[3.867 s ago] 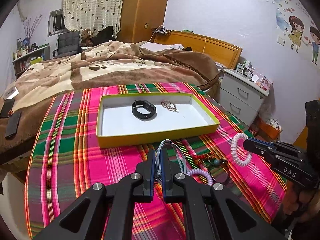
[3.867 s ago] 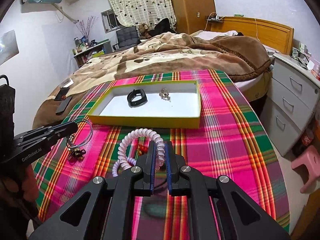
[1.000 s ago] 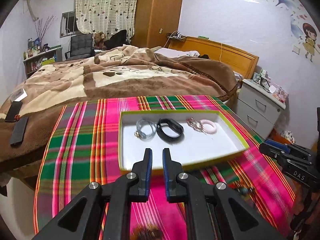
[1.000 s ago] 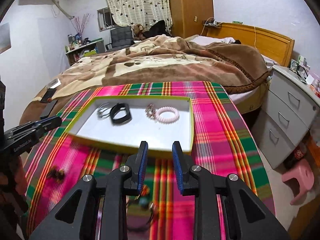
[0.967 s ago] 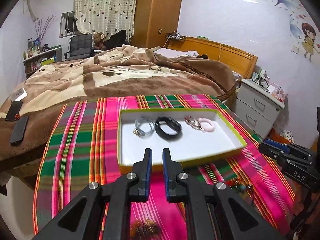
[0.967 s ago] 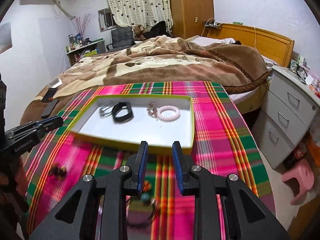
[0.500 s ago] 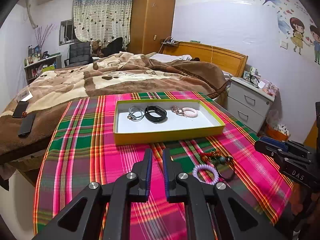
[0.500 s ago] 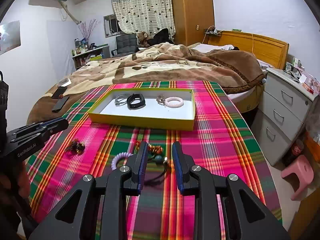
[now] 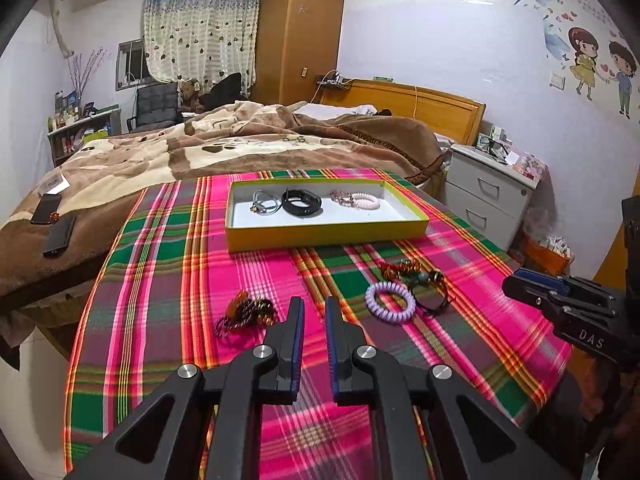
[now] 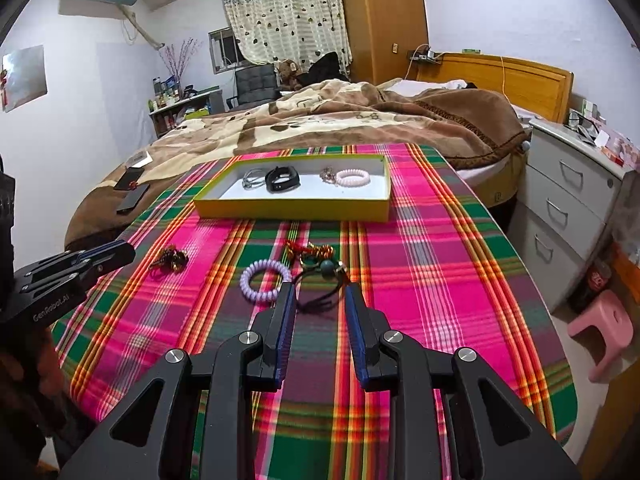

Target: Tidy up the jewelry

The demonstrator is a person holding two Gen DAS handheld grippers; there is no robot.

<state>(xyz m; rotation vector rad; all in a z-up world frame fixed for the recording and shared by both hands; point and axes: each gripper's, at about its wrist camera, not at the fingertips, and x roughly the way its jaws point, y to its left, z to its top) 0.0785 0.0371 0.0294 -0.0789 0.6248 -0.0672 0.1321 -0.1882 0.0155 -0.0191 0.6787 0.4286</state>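
A yellow-rimmed box (image 9: 320,236) (image 10: 288,208) on the plaid table holds a silver bangle (image 9: 264,203), a black band (image 9: 301,201), a chain (image 9: 340,197) and a pink coil bracelet (image 9: 365,201). On the cloth lie a purple coil bracelet (image 9: 390,302) (image 10: 265,274), a red-gold beaded piece with black cord (image 9: 416,276) (image 10: 320,264) and a dark beaded piece (image 9: 245,314) (image 10: 171,258). My left gripper (image 9: 311,308) is slightly open and empty, between the dark piece and the purple coil. My right gripper (image 10: 320,294) is open and empty, over the black cord.
A bed with a brown blanket (image 9: 240,148) lies behind the table, with phones (image 9: 52,220) on it. A white nightstand (image 9: 488,196) stands at the right, a pink stool (image 10: 604,328) by the table's right edge.
Both grippers have drawn back from the box toward the table's near side and sit lower. The loose pieces on the cloth now lie just in front of the fingers. The right jaws are wider.
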